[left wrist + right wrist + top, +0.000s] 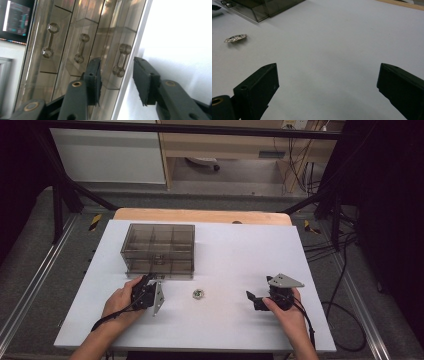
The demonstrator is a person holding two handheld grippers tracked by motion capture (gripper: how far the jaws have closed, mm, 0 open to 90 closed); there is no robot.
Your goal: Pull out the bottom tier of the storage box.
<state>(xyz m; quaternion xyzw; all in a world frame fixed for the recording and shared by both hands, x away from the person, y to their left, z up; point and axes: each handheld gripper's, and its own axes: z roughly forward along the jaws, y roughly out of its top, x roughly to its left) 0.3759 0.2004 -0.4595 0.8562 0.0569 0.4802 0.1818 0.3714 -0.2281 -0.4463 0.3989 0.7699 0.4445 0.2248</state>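
The work in hand looks like putting the small sparkly brooch [197, 293] away in the smoky clear drawer box [158, 249], and it seems to be at the drawer-opening step. The box stands toward the far left part of the white tabletop [240, 250], and the brooch lies loose on the tabletop in front of the box's right end, between the two hands. The left gripper [150, 282] is right up against the box's front face; in the left gripper view its jaws stand partly apart, with the nearest drawer handle [121, 60] in the gap between them but no pad pressing on it, so it holds nothing. The right gripper [250, 296] rests near the front right of the tabletop, jaws spread wide over bare surface, empty. Next, I'd judge, the left jaws must close squarely on that handle and draw it straight out, without shoving the light box backwards.
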